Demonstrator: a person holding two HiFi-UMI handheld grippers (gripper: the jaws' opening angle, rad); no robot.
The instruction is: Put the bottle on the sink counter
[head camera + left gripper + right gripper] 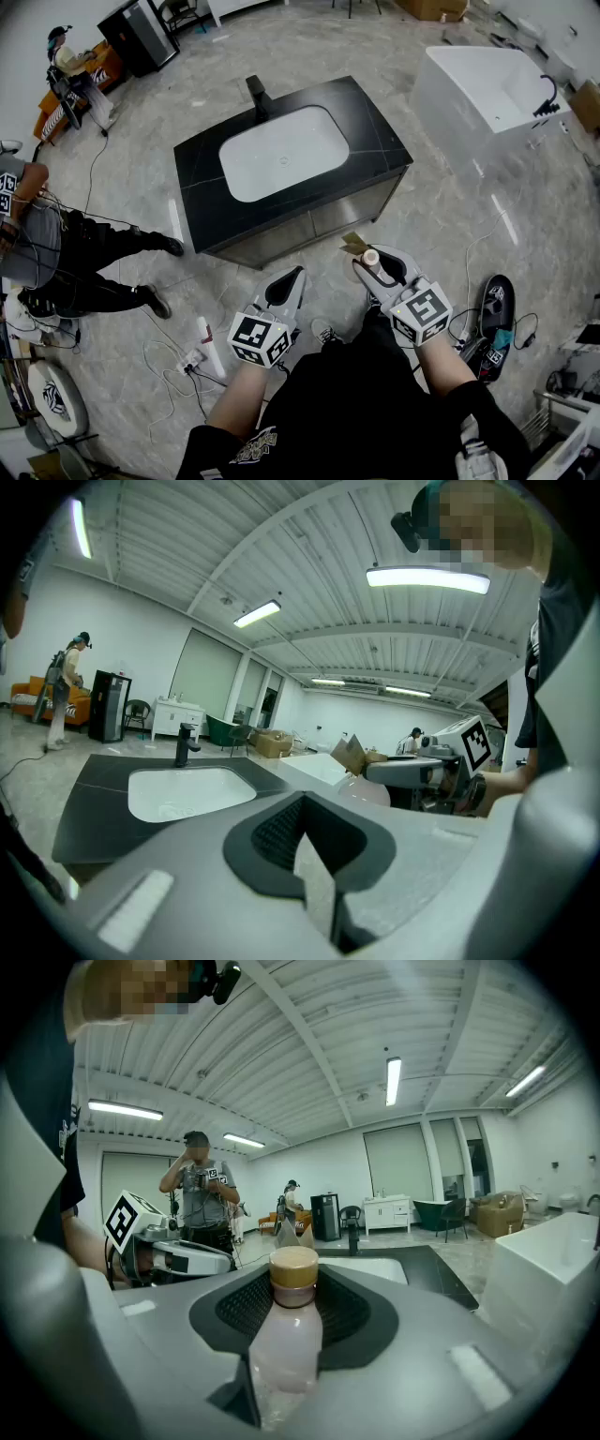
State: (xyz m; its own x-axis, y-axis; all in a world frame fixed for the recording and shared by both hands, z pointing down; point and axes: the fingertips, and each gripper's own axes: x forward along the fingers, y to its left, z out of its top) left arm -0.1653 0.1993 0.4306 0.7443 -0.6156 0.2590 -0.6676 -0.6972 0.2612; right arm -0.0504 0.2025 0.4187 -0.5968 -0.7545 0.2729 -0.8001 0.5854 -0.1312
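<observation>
Plainly the right gripper [380, 270] is the nearer tool, pinching the bottle [285, 1340] with its cap pointing out along the jaws toward the counter [377, 141], which lies ahead and well apart, while the left gripper [292, 279] hangs pressed together, empty.

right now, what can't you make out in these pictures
- Lower body of the bottle: hidden between the jaws of the right claw in the right gripper view. The head view shows only its cap end.
- Near right part of the sink counter: blocked by the left claw in the left gripper view.
- Handle position of the faucet: too small in the head view.
</observation>
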